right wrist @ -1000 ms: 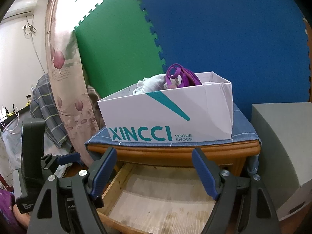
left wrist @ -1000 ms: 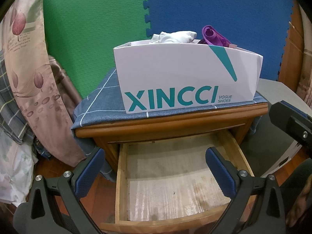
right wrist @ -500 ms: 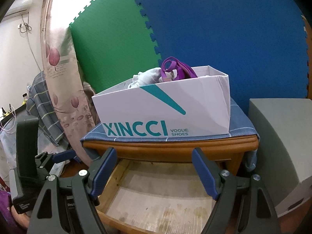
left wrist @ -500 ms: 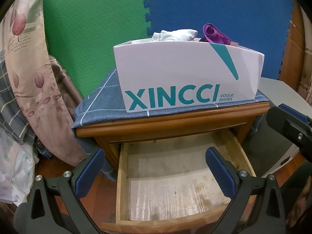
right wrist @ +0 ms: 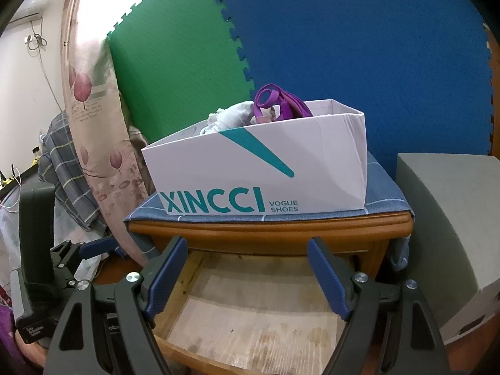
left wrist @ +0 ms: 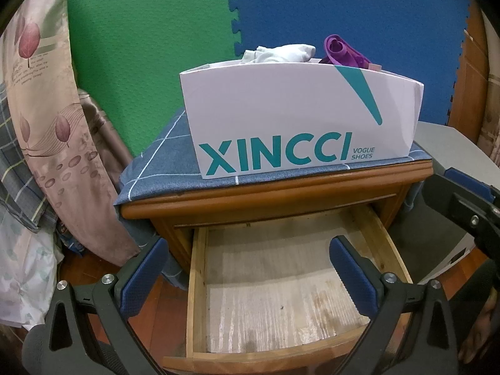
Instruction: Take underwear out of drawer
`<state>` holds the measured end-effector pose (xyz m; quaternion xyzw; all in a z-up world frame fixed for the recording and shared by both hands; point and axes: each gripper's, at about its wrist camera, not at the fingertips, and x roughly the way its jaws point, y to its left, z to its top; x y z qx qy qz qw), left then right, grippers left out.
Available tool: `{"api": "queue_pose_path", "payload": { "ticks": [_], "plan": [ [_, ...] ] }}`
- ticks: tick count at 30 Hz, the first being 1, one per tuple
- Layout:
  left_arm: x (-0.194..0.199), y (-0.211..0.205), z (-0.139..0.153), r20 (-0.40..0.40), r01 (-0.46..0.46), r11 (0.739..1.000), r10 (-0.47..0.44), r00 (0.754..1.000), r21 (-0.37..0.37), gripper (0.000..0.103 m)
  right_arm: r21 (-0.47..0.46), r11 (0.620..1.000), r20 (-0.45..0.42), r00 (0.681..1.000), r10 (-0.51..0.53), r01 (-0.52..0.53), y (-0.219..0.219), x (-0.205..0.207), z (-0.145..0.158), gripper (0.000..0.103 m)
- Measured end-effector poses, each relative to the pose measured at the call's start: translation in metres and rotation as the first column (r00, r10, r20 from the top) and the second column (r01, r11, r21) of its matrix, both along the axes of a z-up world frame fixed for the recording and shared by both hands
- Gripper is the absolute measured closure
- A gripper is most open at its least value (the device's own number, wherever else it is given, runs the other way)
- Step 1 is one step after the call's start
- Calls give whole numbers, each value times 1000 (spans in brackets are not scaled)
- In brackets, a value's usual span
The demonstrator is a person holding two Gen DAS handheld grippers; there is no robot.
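Observation:
The wooden drawer of the nightstand stands pulled out, and only its bare lined bottom shows. On top sits a white XINCCI shoe box holding white underwear and purple underwear that stick up over its rim. My left gripper hangs open over the drawer, nothing between its blue pads. My right gripper is open too, over the drawer's back part. Each gripper shows at the edge of the other's view.
A blue checked cloth covers the nightstand top. A floral curtain and plaid fabric hang at the left. A grey box stands at the right. Green and blue foam mats line the wall behind.
The right wrist view has shifted slightly, so the box sits a little lower and more to the right in it. The left gripper has stayed put. Both jaws are unchanged.

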<state>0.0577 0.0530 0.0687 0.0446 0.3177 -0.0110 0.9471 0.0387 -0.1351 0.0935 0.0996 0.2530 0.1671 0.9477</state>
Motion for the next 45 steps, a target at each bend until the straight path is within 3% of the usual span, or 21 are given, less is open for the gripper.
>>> {"api": "queue_pose_path", "payload": {
  "ticks": [45],
  "plan": [
    [0, 2, -2, -25, -6, 1000, 7, 1000, 21, 0, -6, 1000, -7, 1000, 8, -8, 3, -2, -2, 22]
  ]
}}
